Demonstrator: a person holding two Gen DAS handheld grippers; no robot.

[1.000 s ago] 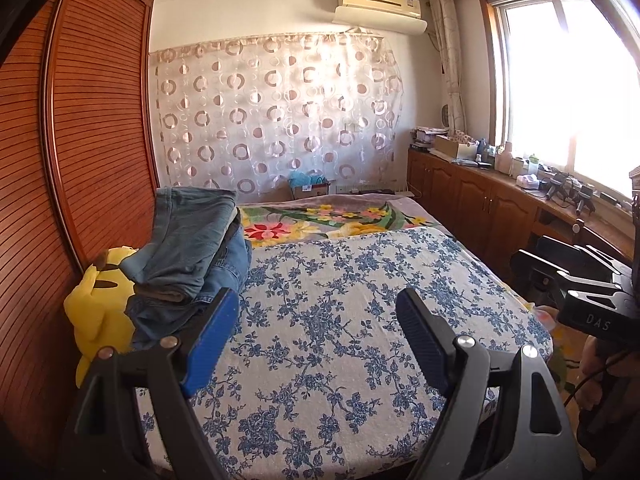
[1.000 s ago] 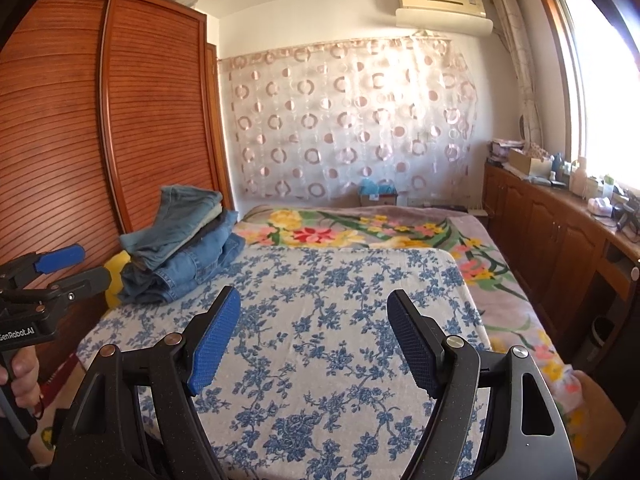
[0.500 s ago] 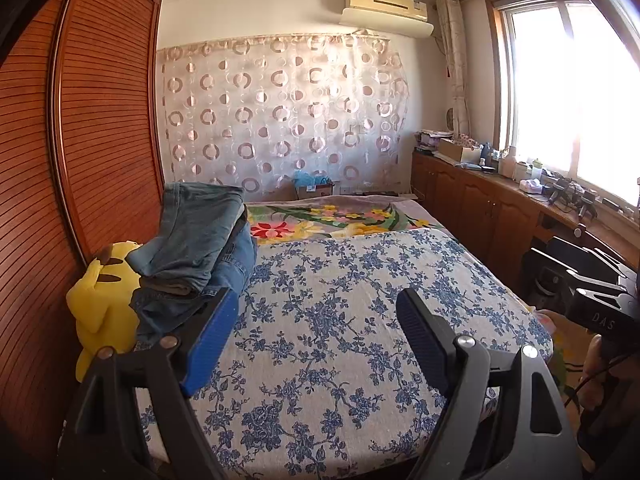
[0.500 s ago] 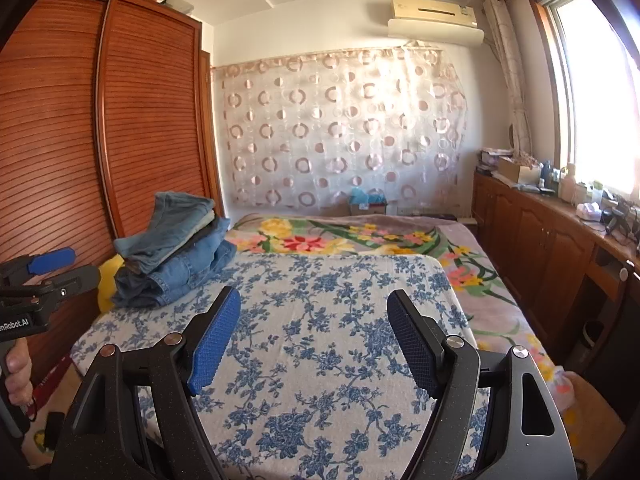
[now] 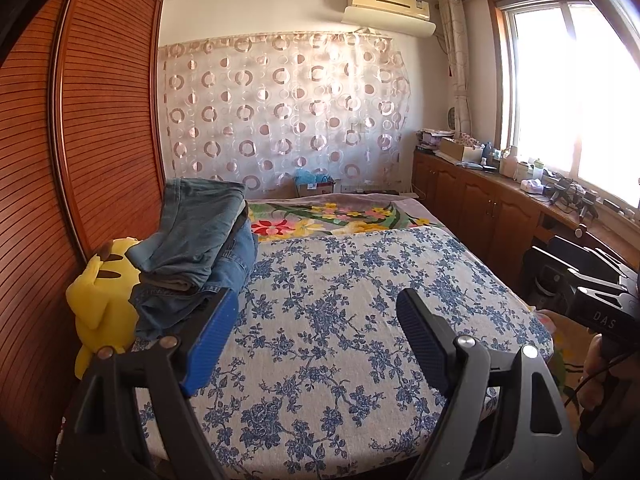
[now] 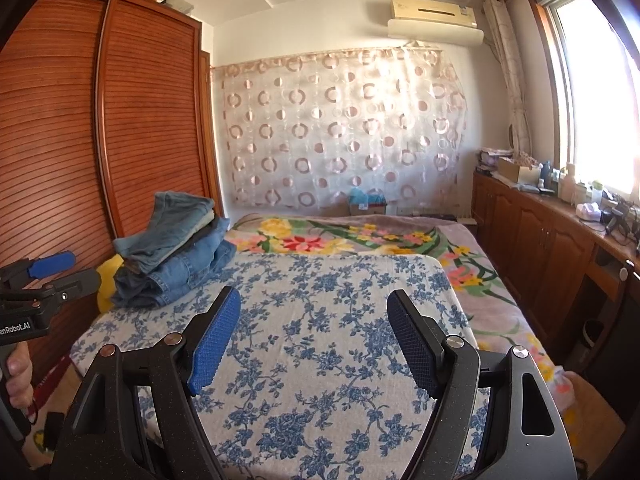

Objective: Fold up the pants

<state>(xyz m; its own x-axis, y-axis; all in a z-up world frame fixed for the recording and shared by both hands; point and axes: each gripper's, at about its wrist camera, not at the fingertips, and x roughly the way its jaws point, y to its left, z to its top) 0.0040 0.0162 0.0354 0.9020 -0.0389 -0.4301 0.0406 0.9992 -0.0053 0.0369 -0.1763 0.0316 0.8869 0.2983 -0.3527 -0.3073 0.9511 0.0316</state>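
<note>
Evidently, both the left claw point(image 5: 316, 324) and the right claw point(image 6: 314, 328) are held wide open and empty over the bed point(image 6: 340, 320); the stacked jeans point(image 6: 172, 252) are seen at ten o'clock, presumably set aside as folded.

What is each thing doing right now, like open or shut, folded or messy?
Left gripper: open, empty.
Right gripper: open, empty.
Jeans pile: folded, stacked at the bed's left edge.
Blue-flowered sheet: spread flat, nothing on its middle.
Wardrobe doors: shut.
Circle-patterned curtain: drawn across.
Yellow plush toy: wedged beside the jeans pile.
</note>
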